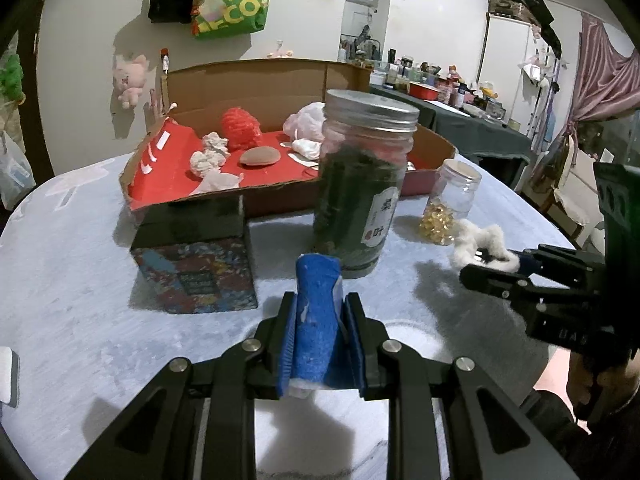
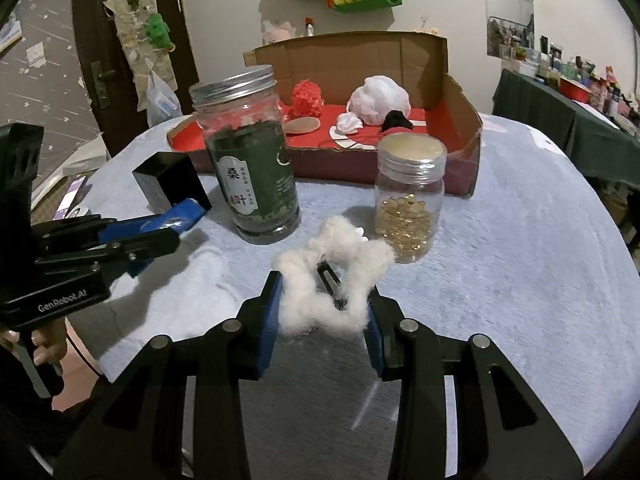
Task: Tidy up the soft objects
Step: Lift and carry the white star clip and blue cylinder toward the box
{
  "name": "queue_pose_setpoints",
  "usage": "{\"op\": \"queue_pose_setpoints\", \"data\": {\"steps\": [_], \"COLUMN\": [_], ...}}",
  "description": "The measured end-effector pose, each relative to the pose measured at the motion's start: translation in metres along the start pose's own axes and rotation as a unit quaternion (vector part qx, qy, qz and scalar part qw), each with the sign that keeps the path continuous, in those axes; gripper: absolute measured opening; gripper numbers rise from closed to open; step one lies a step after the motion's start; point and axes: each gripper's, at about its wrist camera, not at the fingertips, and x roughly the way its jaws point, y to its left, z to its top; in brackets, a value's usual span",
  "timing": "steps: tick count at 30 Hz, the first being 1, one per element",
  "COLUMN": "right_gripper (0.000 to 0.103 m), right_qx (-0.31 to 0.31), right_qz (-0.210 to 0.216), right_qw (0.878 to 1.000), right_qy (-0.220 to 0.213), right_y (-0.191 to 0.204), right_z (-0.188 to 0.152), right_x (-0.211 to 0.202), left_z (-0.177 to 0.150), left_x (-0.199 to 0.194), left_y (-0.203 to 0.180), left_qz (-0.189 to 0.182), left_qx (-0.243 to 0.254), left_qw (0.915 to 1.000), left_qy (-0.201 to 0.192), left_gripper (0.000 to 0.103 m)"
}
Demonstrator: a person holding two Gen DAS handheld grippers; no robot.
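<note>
Blue felt, rolled into a soft tube [image 1: 316, 320], sat clenched between the padded jaws of the left gripper [image 1: 318, 312], raised above the table [image 1: 80, 280]. White fluff [image 2: 332, 280], loose and woolly with a dark clip tangled in it, was grasped by the right gripper [image 2: 324, 312] just in front of the small jar [image 2: 410, 196].

From the left wrist view, a speckled black box [image 1: 196, 264] stood at left, then a tall jar [image 1: 360, 184] with a ribbed metal lid and dark dried leaves inside, then the small clear jar [image 1: 452, 200] of glossy yellow beads. Behind them lay an open cardboard box [image 1: 280, 192] lined in red, which held crumpled white wads [image 1: 210, 154], a knobbly red ball [image 1: 240, 128], a smooth brown oval [image 1: 260, 157] and a puffy white bag [image 1: 306, 122].

A pale blue plush cloth covered the round table. On the white wall [image 1: 80, 60] hung a green bag [image 1: 236, 0] and a pink plush toy [image 1: 130, 78]; a cluttered dark counter [image 1: 460, 120] and pink curtains [image 1: 600, 76] were at right
</note>
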Motion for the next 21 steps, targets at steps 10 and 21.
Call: {"op": "queue_pose_setpoints", "data": {"steps": [10,21], "right_gripper": [0.035,0.035], "right_qx": [0.015,0.029], "right_qz": [-0.015,-0.036], "right_qw": [1.000,0.999], "right_qy": [0.003,0.003], "right_y": [-0.017,-0.038], "right_z": [-0.003,-0.004], "right_x": [-0.004,-0.009], "left_z": [-0.012,-0.023], "left_x": [-0.022,-0.043], "left_y": [0.022,0.061], "left_qz": [0.010,0.050], "left_qx": [-0.012,-0.036], "left_qw": [0.9998,0.9978], "left_qy": [-0.015,-0.023], "left_gripper": [0.025,0.025]}}
